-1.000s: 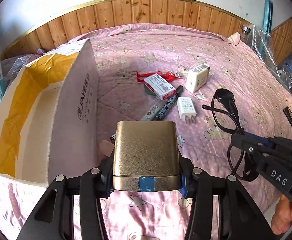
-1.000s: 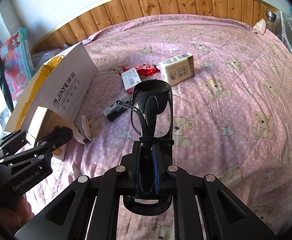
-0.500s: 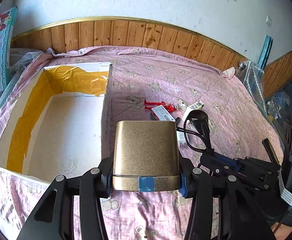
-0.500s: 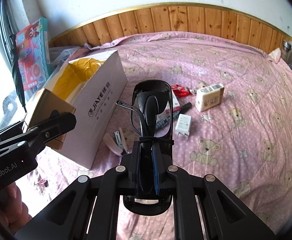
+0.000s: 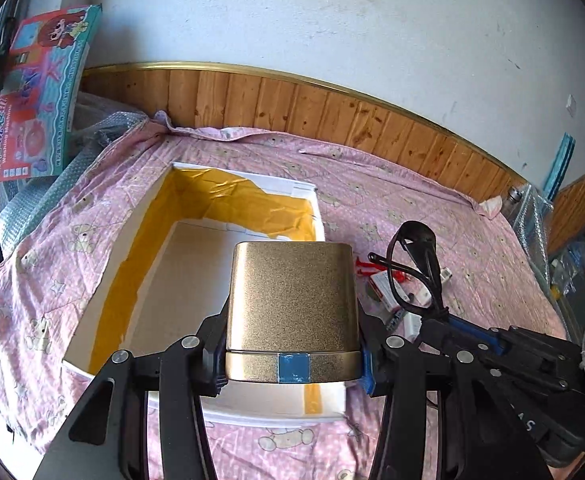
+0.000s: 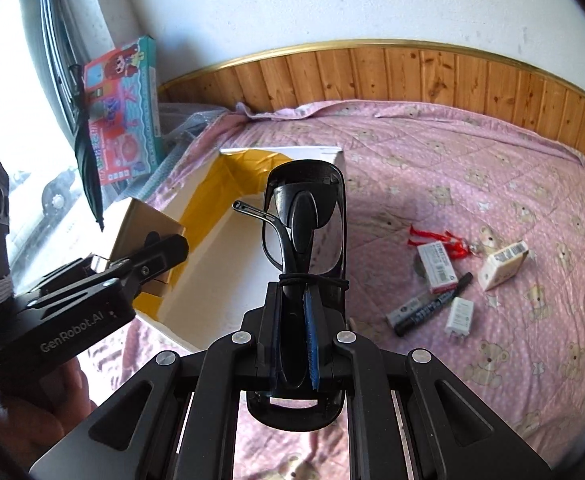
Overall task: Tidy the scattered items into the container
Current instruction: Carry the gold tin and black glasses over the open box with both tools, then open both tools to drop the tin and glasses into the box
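I see 1 gold tin (image 5: 292, 300) clamped in my left gripper (image 5: 292, 364), long axis pointing away over the 1 open box (image 5: 248, 200) near the bed's (image 6: 472, 152) left edge. My right gripper (image 6: 294, 344) pinches 1 pair of sunglasses (image 6: 306, 216) (folded, upright); 1 marker (image 6: 432, 304) lies mid-bed.

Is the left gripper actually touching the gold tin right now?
Touching. The left wrist view shows the left gripper with its jaws pressed against both sides of the gold tin, no gap, holding it above the box.
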Available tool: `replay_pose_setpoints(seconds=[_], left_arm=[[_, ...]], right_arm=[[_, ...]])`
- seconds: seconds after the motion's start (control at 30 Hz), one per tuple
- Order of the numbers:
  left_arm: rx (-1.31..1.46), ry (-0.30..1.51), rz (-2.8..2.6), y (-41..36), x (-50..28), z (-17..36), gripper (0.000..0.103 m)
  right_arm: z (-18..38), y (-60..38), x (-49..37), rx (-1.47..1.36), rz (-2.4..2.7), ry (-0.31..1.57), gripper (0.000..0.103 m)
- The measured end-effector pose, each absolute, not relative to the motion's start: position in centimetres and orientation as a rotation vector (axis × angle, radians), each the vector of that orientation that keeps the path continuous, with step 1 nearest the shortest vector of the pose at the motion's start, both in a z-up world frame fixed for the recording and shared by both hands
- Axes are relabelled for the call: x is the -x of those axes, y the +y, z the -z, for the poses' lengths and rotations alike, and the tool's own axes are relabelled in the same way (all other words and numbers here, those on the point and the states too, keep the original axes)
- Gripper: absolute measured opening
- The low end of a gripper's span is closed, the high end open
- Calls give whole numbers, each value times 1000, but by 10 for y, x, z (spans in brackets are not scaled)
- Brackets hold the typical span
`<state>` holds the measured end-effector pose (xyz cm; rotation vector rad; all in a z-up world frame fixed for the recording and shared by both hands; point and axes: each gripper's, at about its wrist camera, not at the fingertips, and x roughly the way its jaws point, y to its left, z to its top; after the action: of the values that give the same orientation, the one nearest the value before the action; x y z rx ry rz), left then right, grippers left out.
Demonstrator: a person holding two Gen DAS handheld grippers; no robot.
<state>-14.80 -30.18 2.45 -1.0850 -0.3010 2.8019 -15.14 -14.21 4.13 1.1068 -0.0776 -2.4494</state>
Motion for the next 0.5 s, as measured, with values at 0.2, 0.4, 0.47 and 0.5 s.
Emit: replay_pose_setpoints(seconds=[0.2, 0.4, 0.47, 0.5], left_arm=[[1147, -325, -2848, -343, 162, -15, 49], [1263, -269, -2872, -362, 176, 3, 49], [1291, -247, -2870, -364, 178, 9, 49], [1304, -244, -2865, -366, 179, 11, 49]], right_arm=[[-43, -179, 166, -1108, 2393, -85, 12], [-28, -200, 178, -1163, 2345, -85, 12], [-24, -206, 180, -1175, 2338, -80, 12], [-21, -208, 181, -1184, 2333, -76, 12]])
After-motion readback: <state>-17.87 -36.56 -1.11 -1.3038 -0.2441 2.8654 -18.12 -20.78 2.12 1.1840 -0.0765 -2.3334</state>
